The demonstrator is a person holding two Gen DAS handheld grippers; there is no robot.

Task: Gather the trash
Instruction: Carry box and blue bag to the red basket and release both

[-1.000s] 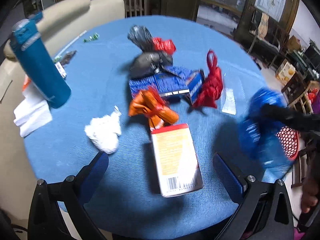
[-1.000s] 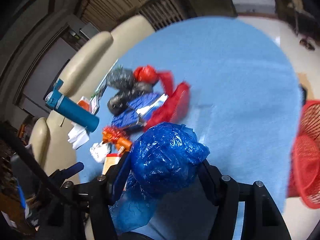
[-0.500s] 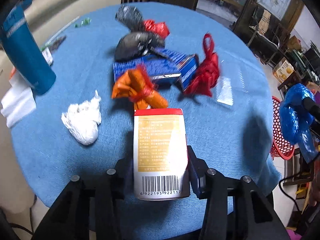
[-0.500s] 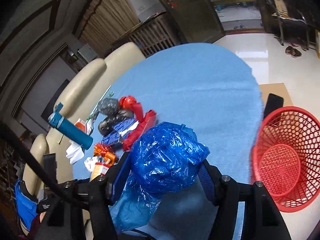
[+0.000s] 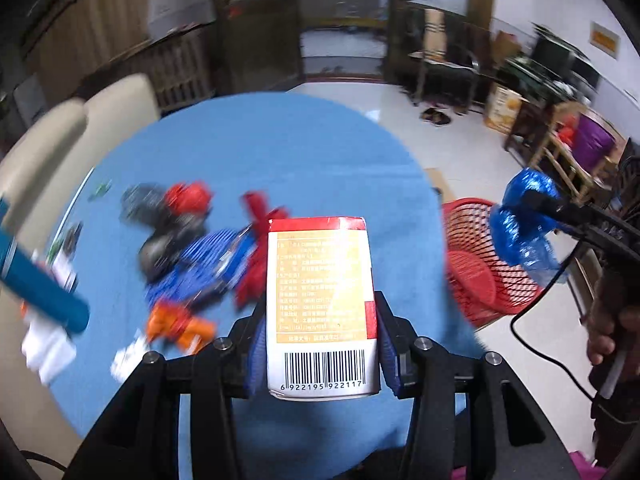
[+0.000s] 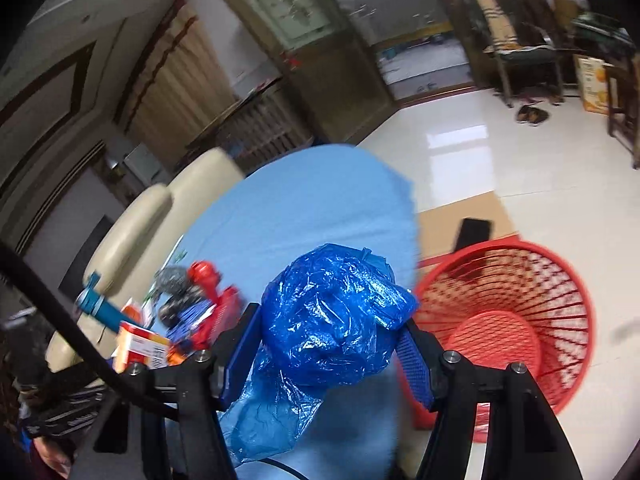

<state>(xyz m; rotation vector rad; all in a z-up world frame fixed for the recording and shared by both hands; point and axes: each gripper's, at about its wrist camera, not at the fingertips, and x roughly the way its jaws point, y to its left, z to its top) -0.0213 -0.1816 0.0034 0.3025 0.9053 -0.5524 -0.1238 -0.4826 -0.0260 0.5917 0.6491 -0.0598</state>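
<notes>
Round worktop (image 5: pixel 304 148) under a blue cloth, cream sofa (image 6: pixel 176 216) along its far left edge, pale tiled floor beyond to the right. Red mesh basket (image 6: pixel 516 320) on the floor just off the worktop's right edge, open mouth up.

Left gripper (image 5: pixel 320 344) closed on a carton (image 5: pixel 322 300), white and orange with a red band at the far end and a barcode at the near end. Both blue pads pressed flat against the carton's long sides, near its barcode end. Carton held lengthwise along the fingers, raised above the cloth, far end pointing away.

Right gripper (image 6: pixel 332 344) clamped on a crumpled blue plastic bag (image 6: pixel 332 328). Bag bulging up and forward between the two blue pads, a loose tail hanging down on the near left side. From the left wrist view, same blue bag (image 5: pixel 524 220) carried at the right, over the basket's (image 5: pixel 480 264) rim area.

Left behind on the cloth at the left: a heap of trash (image 5: pixel 196 252), blurred, with red, dark grey, blue and orange wrappers lying close together. Teal bottle (image 5: pixel 40 284) near the left edge, beside white tissue (image 5: pixel 48 348). Exact contacts within the heap too smeared to tell.
</notes>
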